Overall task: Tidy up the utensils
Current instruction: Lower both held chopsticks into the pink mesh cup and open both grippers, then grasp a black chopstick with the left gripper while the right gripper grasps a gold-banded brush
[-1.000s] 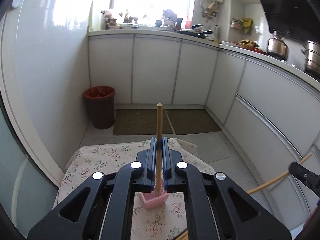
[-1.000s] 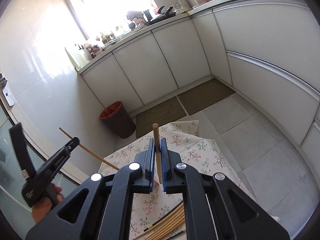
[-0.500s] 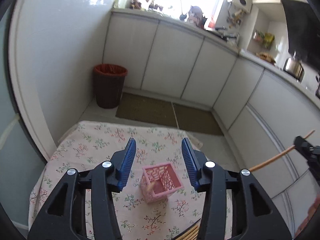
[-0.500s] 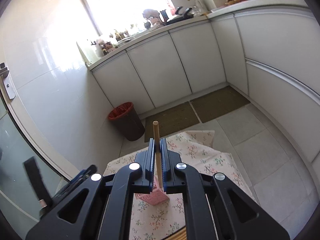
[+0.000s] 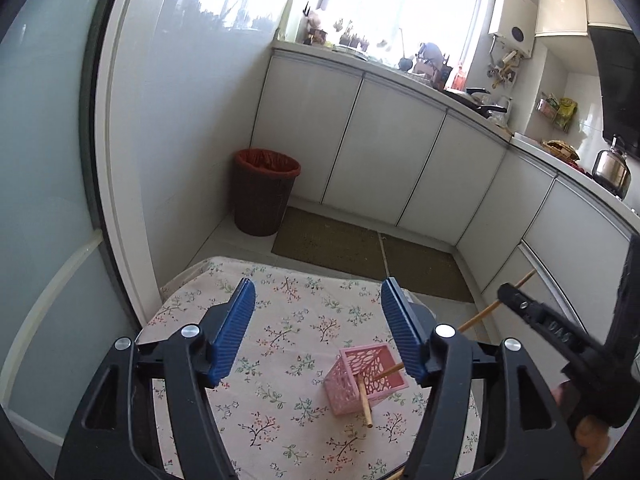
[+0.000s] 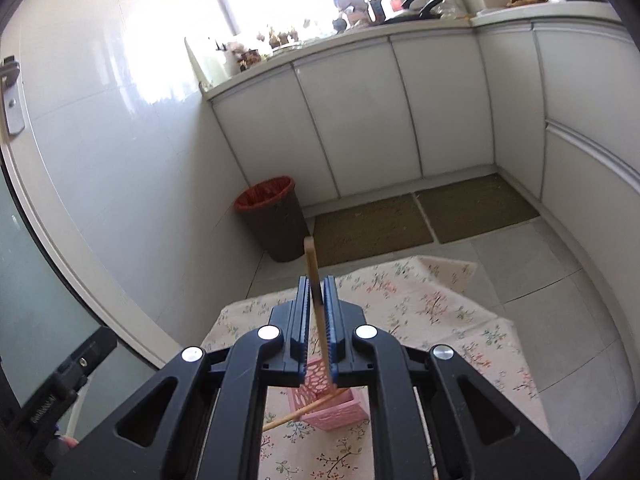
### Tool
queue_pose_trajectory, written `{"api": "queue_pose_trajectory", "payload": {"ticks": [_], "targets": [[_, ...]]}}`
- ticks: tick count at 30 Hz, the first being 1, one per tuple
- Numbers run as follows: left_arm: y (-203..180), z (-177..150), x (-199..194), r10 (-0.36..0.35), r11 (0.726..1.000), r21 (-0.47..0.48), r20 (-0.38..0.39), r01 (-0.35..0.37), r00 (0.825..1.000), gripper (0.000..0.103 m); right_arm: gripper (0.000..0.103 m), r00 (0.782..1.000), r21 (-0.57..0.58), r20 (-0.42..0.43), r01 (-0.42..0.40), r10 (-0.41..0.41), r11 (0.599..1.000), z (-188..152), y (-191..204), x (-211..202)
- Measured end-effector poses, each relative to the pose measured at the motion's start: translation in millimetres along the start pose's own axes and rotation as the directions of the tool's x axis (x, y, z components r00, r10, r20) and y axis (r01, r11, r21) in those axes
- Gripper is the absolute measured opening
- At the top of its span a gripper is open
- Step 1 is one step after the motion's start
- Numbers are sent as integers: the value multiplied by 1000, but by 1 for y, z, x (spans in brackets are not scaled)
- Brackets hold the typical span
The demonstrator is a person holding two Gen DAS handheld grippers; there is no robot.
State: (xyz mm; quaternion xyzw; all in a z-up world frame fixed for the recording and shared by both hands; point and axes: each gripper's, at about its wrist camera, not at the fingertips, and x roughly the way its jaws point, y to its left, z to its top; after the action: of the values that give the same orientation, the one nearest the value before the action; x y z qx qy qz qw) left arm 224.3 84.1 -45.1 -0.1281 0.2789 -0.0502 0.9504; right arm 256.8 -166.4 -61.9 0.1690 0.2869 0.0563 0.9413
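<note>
Chopstick (image 6: 316,300) clamped in right jaws; left jaws apart above floral tablecloth (image 5: 280,344).

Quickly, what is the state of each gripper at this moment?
Left gripper: open, holding nothing.
Right gripper: closed on a wooden chopstick above the pink holder.

We see a pink lattice holder (image 5: 362,380) low and right of centre in the left view, one chopstick (image 5: 365,404) leaning out toward the lower edge; in the right view a second chopstick (image 6: 314,276) stands near-upright at centre, tip entering the holder
</note>
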Motion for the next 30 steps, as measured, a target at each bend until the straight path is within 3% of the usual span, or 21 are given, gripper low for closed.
{"api": "queue_pose_trajectory", "payload": {"ticks": [1,3,11,16,20,25,27,30], "targets": [[3,0,-1,-4,1000,3,-2,4,1000,64,12,1000,3,-6,3,-3,1000,-3,-1,3],[6,-2,-7,-6,1000,12,7,6,1000,66,49,1000,14,-9,14,-14,1000,-9,-4,3],[-8,-5,-25,-29,999,46,41,27,999,83,84,991,54,75,111,-115,992,-16,-20,-42],[-29,-11,-33,-23,995,97,57,17,998,94,92,982,45,85,166,-169,985,-20,-26,-63],[-42,-17,-39,-26,989,149,49,19,998,96,97,980,55,106,162,-168,985,-27,-32,-83],[-58,-29,-44,-56,976,212,-11,57,998,96,97,979,44,45,195,-197,980,-47,-45,-98],[-68,-36,-51,-71,960,270,-42,80,997,96,97,975,41,-3,220,-220,975,-62,-55,-103],[-87,-49,-61,-133,917,362,-124,170,983,96,97,953,44,-79,298,-294,954,-93,-81,-111]]}}
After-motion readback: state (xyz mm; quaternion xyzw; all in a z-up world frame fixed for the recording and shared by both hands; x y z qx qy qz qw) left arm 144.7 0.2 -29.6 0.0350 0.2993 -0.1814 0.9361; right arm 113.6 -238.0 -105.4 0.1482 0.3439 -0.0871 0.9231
